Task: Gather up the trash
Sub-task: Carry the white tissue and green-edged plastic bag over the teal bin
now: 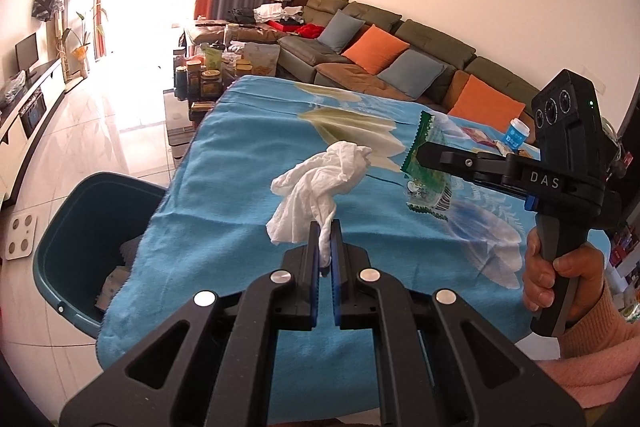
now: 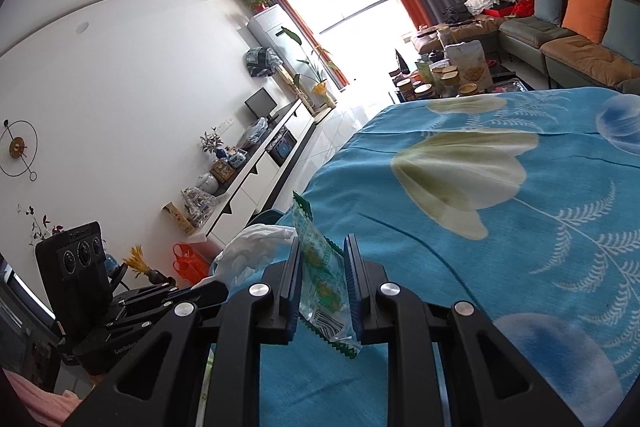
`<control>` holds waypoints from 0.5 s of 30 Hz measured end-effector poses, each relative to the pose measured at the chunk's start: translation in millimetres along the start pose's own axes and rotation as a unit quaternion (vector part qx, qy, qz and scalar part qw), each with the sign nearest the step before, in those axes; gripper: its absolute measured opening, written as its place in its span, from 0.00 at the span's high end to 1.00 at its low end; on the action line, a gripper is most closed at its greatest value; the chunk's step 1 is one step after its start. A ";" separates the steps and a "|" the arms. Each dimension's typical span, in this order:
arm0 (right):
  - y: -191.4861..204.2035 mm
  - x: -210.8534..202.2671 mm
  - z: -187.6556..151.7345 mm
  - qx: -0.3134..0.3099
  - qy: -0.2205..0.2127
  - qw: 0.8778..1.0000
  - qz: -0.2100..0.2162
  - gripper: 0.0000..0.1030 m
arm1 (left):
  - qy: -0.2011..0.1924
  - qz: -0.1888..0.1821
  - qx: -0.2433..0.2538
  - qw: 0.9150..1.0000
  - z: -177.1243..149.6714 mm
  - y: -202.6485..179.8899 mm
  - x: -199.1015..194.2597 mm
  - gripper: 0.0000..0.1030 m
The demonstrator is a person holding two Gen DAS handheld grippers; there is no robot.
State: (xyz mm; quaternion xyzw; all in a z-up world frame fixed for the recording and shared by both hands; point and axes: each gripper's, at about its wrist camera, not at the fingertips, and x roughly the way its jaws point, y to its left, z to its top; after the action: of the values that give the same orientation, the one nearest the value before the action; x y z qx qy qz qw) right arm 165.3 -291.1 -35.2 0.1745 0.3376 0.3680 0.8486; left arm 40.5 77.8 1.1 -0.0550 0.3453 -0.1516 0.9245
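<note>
The left tool (image 1: 325, 227) is pinched nearly closed on a twisted corner of a crumpled white paper tissue (image 1: 316, 183), which fans out ahead of the fingertips and hangs above the bench covered in a blue floral blanket (image 1: 248, 147). The pinched part of the tissue is hidden between the blue pads.

The right tool (image 2: 322, 247) stands narrow, clamped on a green and clear plastic snack wrapper (image 2: 320, 275) with zigzag-cut ends. The wrapper stands on edge between the fingers, one end poking up ahead of them, the other trailing below the pads. Its print is too small to read.

From the left wrist, the right tool (image 1: 420, 149) sits off to the right and further forward, its fingers crossing the wrapper (image 1: 426, 167); a hand (image 1: 560, 275) in a pink sleeve grips its handle.

Below and left of the left tool, a dark teal plastic bin (image 1: 80, 227) stands on the floor, partly hidden by the blanket's edge; its contents are dim and hard to make out. Small items behind the right tool are cut off.
</note>
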 end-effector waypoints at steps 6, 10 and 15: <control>9.9 10.3 2.0 -0.008 0.004 1.000 0.009 0.82 | -0.004 0.011 -0.005 1.000 -2.5 7.9 -6.9 0.95; 14.3 16.7 3.4 -0.011 0.008 1.000 0.014 0.82 | -0.007 0.017 -0.011 1.000 -4.4 14.2 -12.0 0.95; 20.0 26.0 4.7 -0.014 0.015 1.000 0.022 0.82 | -0.010 0.024 -0.018 0.999 -6.2 21.5 -17.4 0.95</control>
State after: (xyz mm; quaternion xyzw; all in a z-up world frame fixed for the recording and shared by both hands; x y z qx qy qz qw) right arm 171.5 -258.7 -32.6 0.1642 0.3412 0.3935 0.8377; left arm 29.2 103.7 2.8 -0.0646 0.3400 -0.1224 0.9302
